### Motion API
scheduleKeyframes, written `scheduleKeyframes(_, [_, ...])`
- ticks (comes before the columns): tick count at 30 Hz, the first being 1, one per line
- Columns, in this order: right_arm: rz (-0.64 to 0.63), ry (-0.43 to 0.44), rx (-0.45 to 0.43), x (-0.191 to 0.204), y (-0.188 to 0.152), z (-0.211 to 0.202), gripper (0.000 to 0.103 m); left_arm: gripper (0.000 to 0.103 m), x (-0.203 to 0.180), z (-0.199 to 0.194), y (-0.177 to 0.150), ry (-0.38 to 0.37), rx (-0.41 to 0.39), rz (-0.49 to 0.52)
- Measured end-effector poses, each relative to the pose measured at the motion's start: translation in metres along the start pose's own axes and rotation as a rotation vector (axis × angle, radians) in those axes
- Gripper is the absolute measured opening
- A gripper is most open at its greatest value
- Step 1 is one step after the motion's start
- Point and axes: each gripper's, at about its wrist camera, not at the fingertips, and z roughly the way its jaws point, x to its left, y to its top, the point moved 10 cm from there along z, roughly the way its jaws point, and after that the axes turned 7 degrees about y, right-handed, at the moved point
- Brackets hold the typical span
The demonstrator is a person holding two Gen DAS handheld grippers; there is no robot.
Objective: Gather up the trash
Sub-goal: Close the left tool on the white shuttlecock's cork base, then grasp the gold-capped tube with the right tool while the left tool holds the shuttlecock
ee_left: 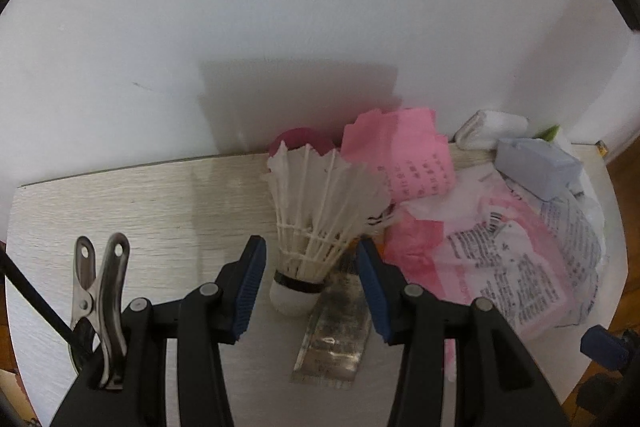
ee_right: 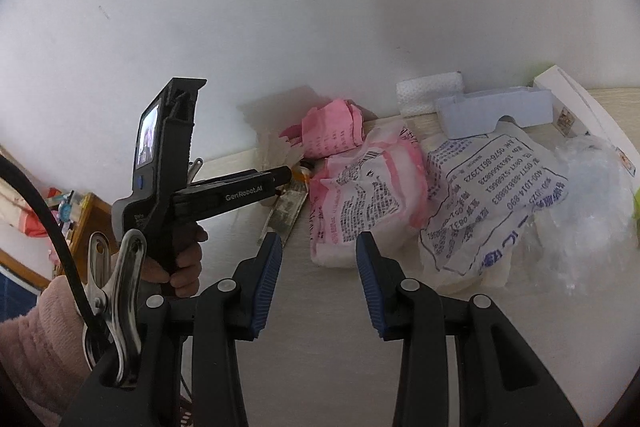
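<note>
Meanwhile both the left hand-held gripper (ee_left: 311, 277) and right hand-held gripper (ee_right: 318, 277) stand spread, the left straddling a shuttlecock (ee_left: 316, 223).

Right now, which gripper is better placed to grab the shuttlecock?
Left. The shuttlecock stands between the open left gripper fingers; the right gripper is open over bare table beside the pink printed bag.

Pale wood-grain table (ee_left: 140, 211) bearing shuttlecock (ee_left: 316, 223), foil wrapper (ee_left: 334, 339), pink paper (ee_left: 404, 155), printed bags (ee_right: 364, 203).
</note>
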Motion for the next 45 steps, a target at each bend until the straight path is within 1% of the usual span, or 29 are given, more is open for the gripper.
scheduleKeyframes(3, [0.01,0.009,0.013,-0.002,-0.001,0.006,0.04,0.038,0.003,0.004,-0.002,-0.013,0.008,-0.012])
scheduleKeyframes(6, [0.002,0.008,0.025,-0.001,-0.002,0.011,0.04,0.033,0.01,0.001,-0.003,-0.036,-0.003,-0.033])
scheduleKeyframes(11, [-0.002,-0.002,0.031,0.005,-0.004,0.022,0.04,0.033,0.033,-0.017,-0.013,-0.043,-0.029,-0.057])
scheduleKeyframes(18, [-0.017,0.002,0.048,0.03,-0.008,0.041,0.04,0.033,0.071,-0.045,-0.034,-0.065,-0.042,-0.095])
scheduleKeyframes(21, [-0.013,0.002,0.061,0.039,-0.01,0.051,0.04,0.033,0.081,-0.057,-0.046,-0.054,-0.038,-0.093])
scheduleKeyframes(27, [0.0,-0.008,0.089,0.055,-0.008,0.085,0.04,0.033,0.116,-0.071,-0.069,-0.066,-0.025,-0.153])
scheduleKeyframes(31, [-0.003,-0.076,0.096,0.055,-0.005,0.109,0.04,0.033,0.139,-0.076,-0.081,-0.066,-0.014,-0.177])
scheduleKeyframes(35, [0.032,-0.137,0.107,0.047,-0.004,0.131,0.041,0.033,0.159,-0.08,-0.095,-0.066,-0.009,-0.198])
scheduleKeyframes(40, [0.039,-0.237,0.109,0.037,-0.001,0.152,0.046,0.033,0.173,-0.079,-0.104,-0.074,-0.008,-0.214])
scheduleKeyframes(45, [0.052,-0.299,0.102,0.029,0.007,0.168,0.048,0.033,0.185,-0.08,-0.107,-0.08,-0.011,-0.217])
